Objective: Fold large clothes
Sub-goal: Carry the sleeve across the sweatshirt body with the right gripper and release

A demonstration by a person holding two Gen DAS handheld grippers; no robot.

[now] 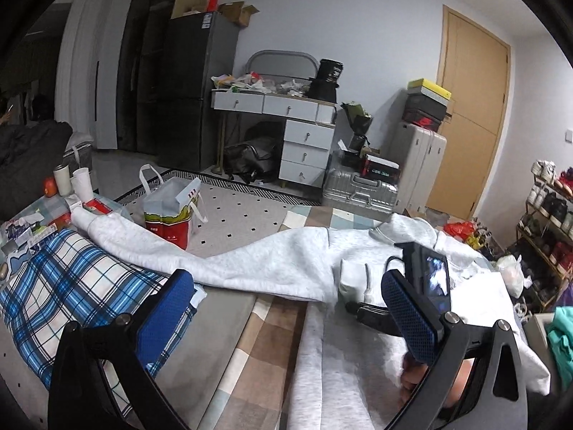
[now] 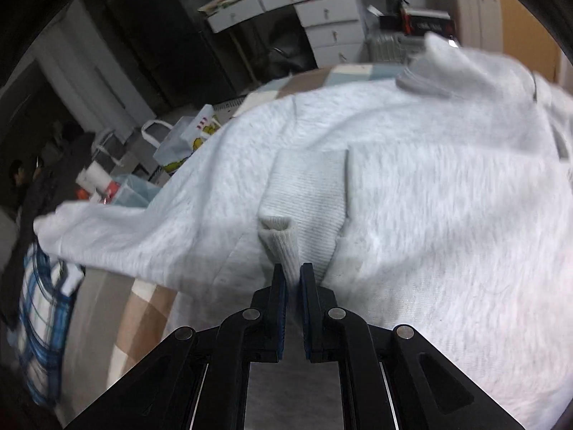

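A light grey sweatshirt (image 1: 286, 261) lies spread across the bed, with one long sleeve (image 1: 118, 229) stretched away to the left. In the right wrist view my right gripper (image 2: 293, 274) is shut on the ribbed cuff (image 2: 281, 247) of the other sleeve, which lies over the sweatshirt's body (image 2: 429, 197). My left gripper (image 1: 286, 308) hovers open over the garment's near edge, with nothing between its blue pads (image 1: 168, 308). Just behind the left gripper's right pad, the right tool's small screen (image 1: 435, 279) shows beside the same cuff (image 1: 352, 279).
A blue plaid cloth (image 1: 71, 279) lies at the bed's left, with cups and clutter (image 1: 71, 182) behind it. The checked bedspread (image 1: 265, 340) shows under the sweatshirt. On the floor stand a shopping bag (image 1: 172, 211), suitcases (image 1: 361, 190), a drawer desk (image 1: 304, 136) and a shoe rack (image 1: 548, 222).
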